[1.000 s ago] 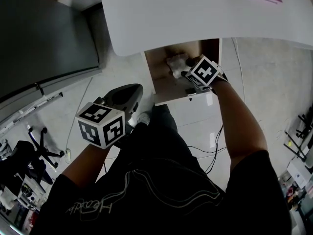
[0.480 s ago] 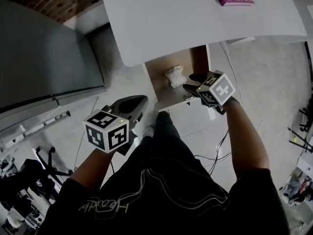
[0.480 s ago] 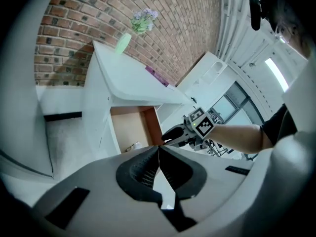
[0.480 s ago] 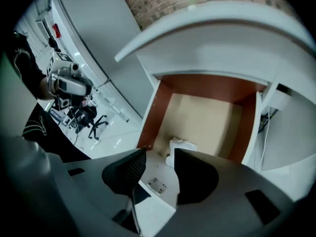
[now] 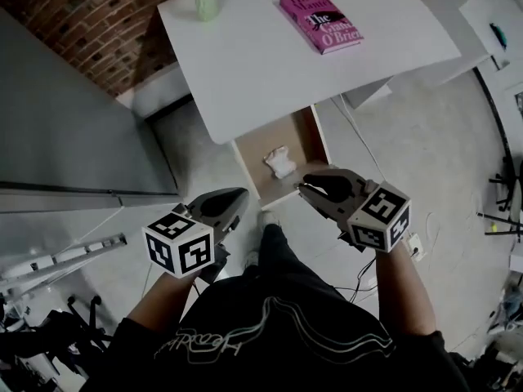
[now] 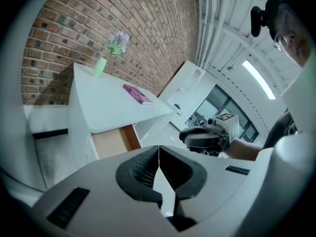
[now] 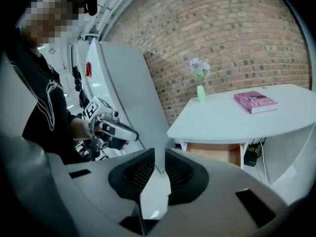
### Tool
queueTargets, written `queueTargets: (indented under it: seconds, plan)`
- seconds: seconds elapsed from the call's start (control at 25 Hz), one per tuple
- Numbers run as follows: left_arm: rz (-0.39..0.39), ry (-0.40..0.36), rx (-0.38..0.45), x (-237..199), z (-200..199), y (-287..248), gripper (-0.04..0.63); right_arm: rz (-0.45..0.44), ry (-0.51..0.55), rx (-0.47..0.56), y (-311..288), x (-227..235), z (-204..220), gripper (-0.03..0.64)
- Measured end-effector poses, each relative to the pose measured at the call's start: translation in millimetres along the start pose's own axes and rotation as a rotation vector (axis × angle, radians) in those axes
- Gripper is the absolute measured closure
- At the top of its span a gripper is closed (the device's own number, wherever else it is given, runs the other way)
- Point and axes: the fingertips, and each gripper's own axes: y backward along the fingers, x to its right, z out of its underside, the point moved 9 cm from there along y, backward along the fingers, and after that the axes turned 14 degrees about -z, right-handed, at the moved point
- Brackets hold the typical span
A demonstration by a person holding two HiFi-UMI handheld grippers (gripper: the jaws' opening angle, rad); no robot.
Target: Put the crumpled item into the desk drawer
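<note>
Both grippers empty, crumpled item lying in the open drawer

The right gripper (image 5: 302,185) has just been closing its jaws to a narrow gap with nothing between the ribbed black pads. The left gripper (image 5: 243,194) has its tips together, also empty. Both hang in front of the drawer (image 5: 282,194), apart from it. The crumpled item (image 5: 279,162), a white, creased wad that looks like paper or cloth, rests on the drawer's tan wooden floor near the middle. The placing step looks done. If anything remains, it is a level push on the drawer's flat front panel to slide it under the smooth white desk (image 5: 270,80). On the desk lie a pink book (image 5: 320,21) and a pale green vase (image 5: 206,5).
</note>
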Motion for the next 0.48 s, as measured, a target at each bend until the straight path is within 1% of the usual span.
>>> queueTargets:
  seconds: [0.08, 0.16, 0.28, 0.36, 0.48]
  plan:
    - [0.038, -0.011, 0.036, 17.6, -10.5, 20.4, 0.572, -0.025, 0.017, 0.08, 9.9, -35.6, -15.0, 0.541]
    - [0.085, -0.031, 0.074, 39.3, -22.2, 42.5, 0.574, -0.023, 0.036, 0.14, 23.0, -69.9, -29.7, 0.554]
    - [0.153, -0.074, 0.132, 72.9, -42.6, 76.3, 0.574, 0.007, 0.105, 0.253, 47.5, -119.3, -59.3, 0.561]
    - [0.185, -0.098, 0.177, 92.6, -57.2, 98.7, 0.574, 0.037, 0.137, 0.32, 62.3, -144.1, -74.5, 0.563]
    - [0.215, -0.128, 0.234, 117.9, -74.3, 128.1, 0.574, 0.07, 0.176, 0.361, 78.0, -171.8, -82.5, 0.563]
